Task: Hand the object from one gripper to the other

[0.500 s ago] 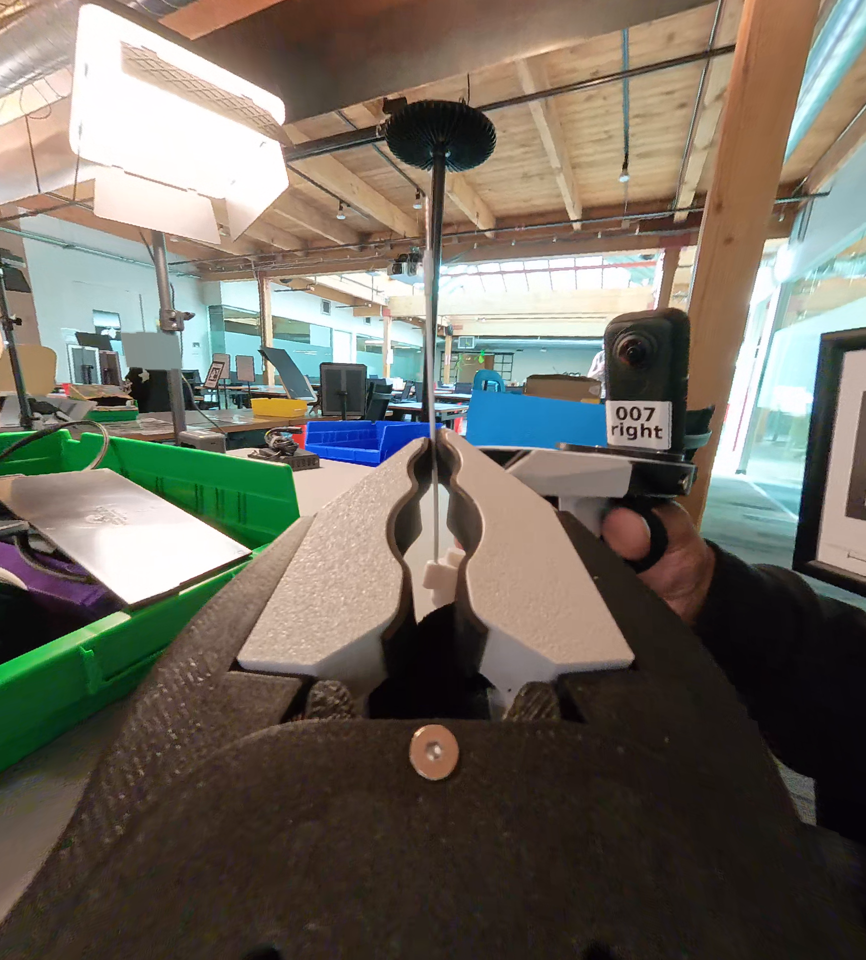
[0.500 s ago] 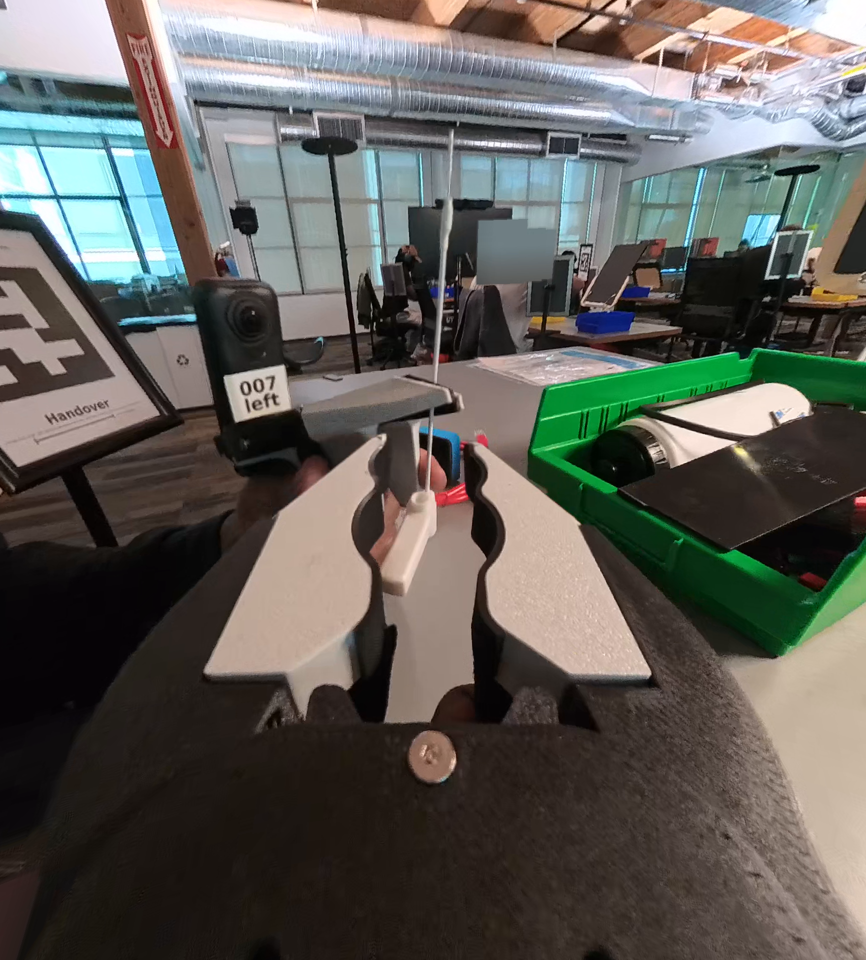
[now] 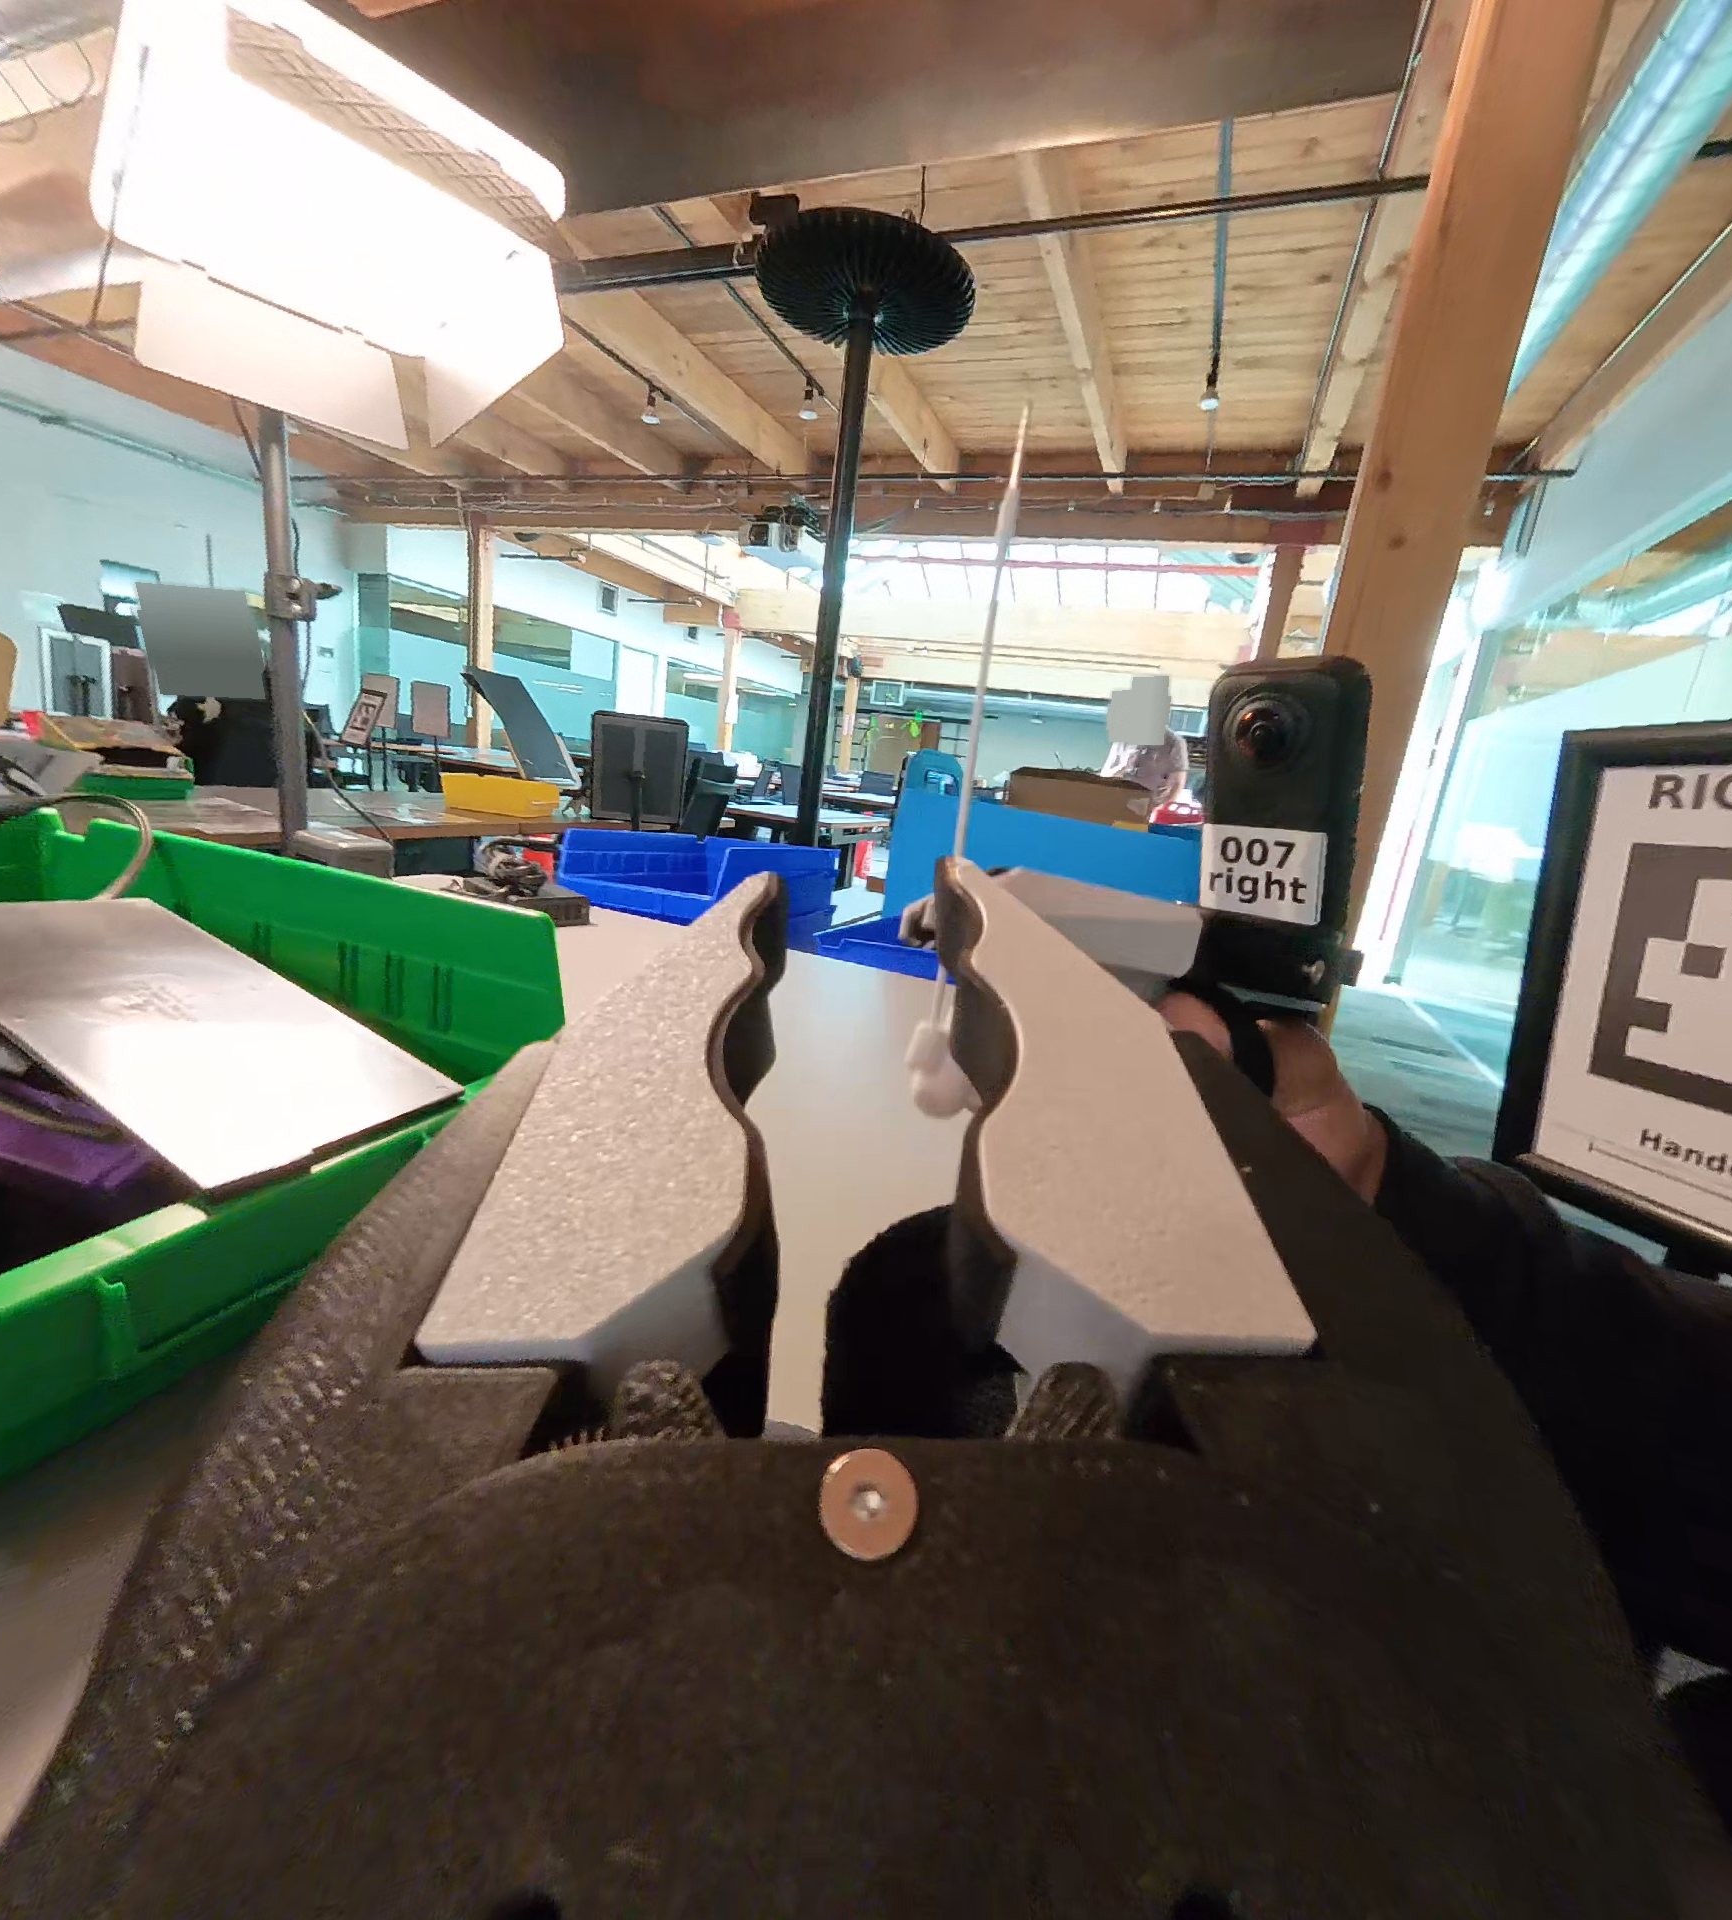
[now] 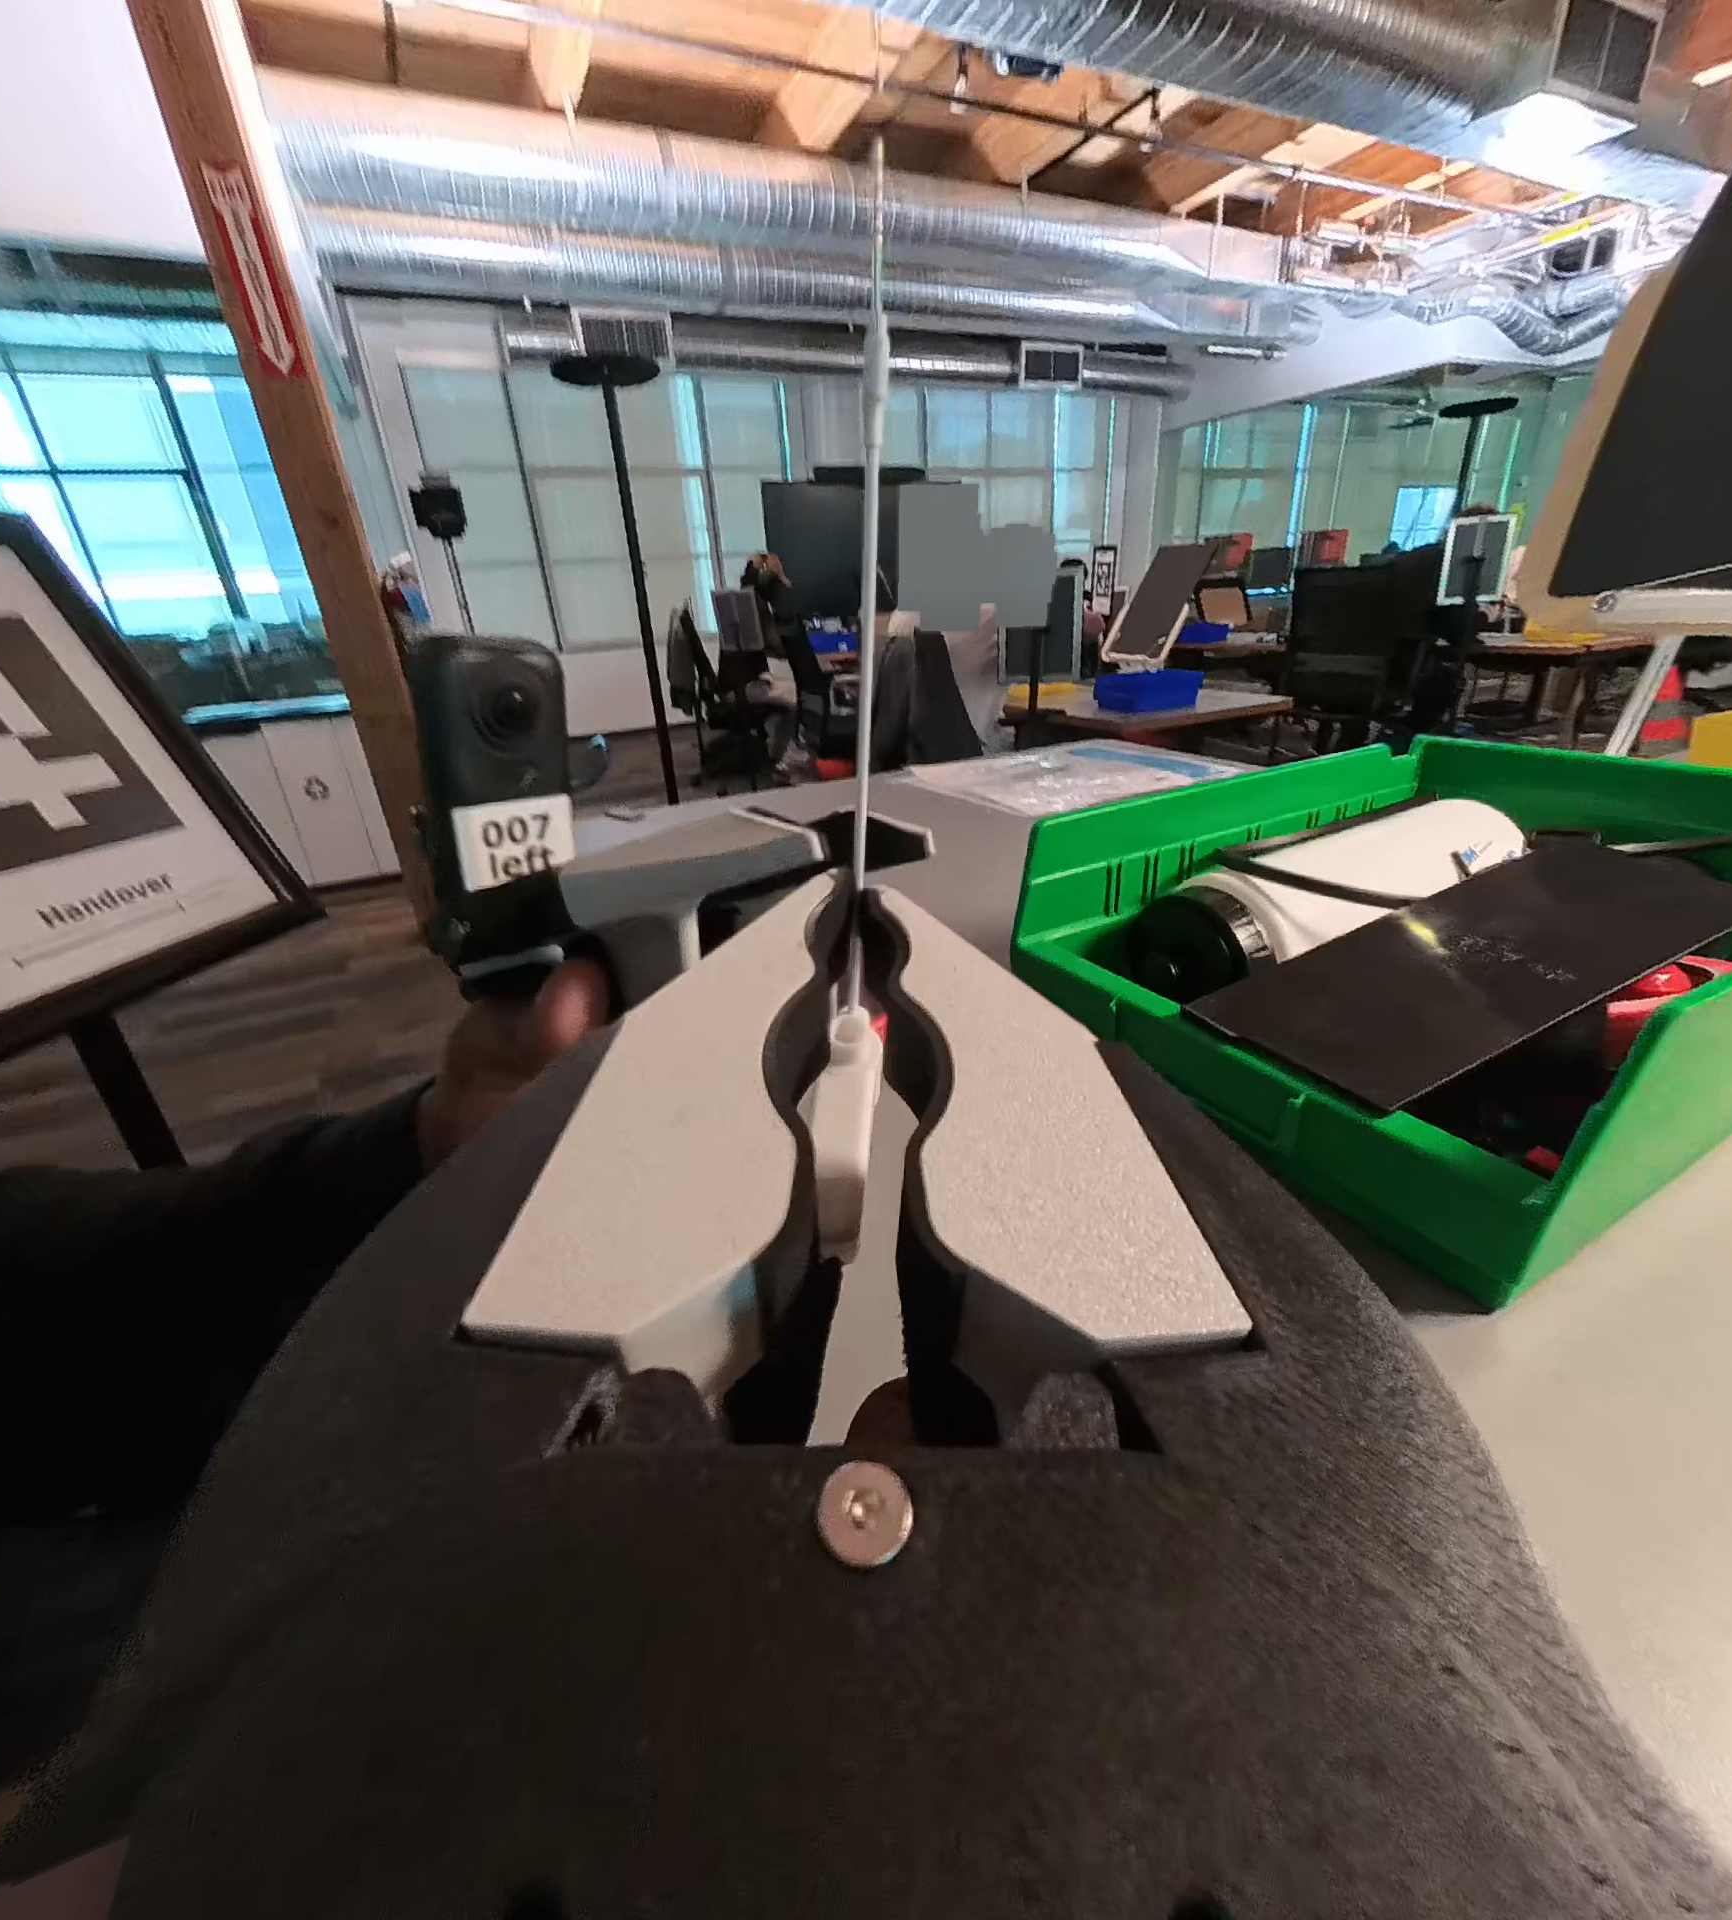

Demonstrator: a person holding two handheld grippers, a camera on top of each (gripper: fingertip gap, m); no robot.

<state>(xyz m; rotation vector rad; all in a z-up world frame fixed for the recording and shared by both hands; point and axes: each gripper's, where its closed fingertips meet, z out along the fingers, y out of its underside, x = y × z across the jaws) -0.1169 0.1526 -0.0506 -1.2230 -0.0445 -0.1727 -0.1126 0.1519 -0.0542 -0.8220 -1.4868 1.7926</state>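
The object is a thin white rod [image 4: 872, 582] with a white plastic end piece [image 4: 846, 1122]. It stands upright. My right gripper [image 4: 855, 894] is shut on the rod just above the end piece, which hangs between its fingers. My left gripper [image 3: 857, 883] is open and empty. In the left wrist view the rod [image 3: 987, 675] rises beside my left gripper's right finger [image 3: 1059, 1091], with its end piece [image 3: 929, 1070] just inside that finger. The right gripper [image 3: 1080, 914] shows behind that finger, held by a hand. The left gripper [image 4: 737, 847] shows just beyond my right fingertips.
A green bin [image 3: 322, 935] holding a dark plate and other items stands on the grey table [image 3: 841, 1091] at the left; in the right wrist view the bin [image 4: 1257, 1122] is at the right. A framed sign [image 3: 1672, 987] stands nearby. Blue bins [image 3: 696, 883] lie farther back.
My left gripper has opened and let go of the rod. My right gripper has shut on it. The rod now sits by the left gripper's right finger.
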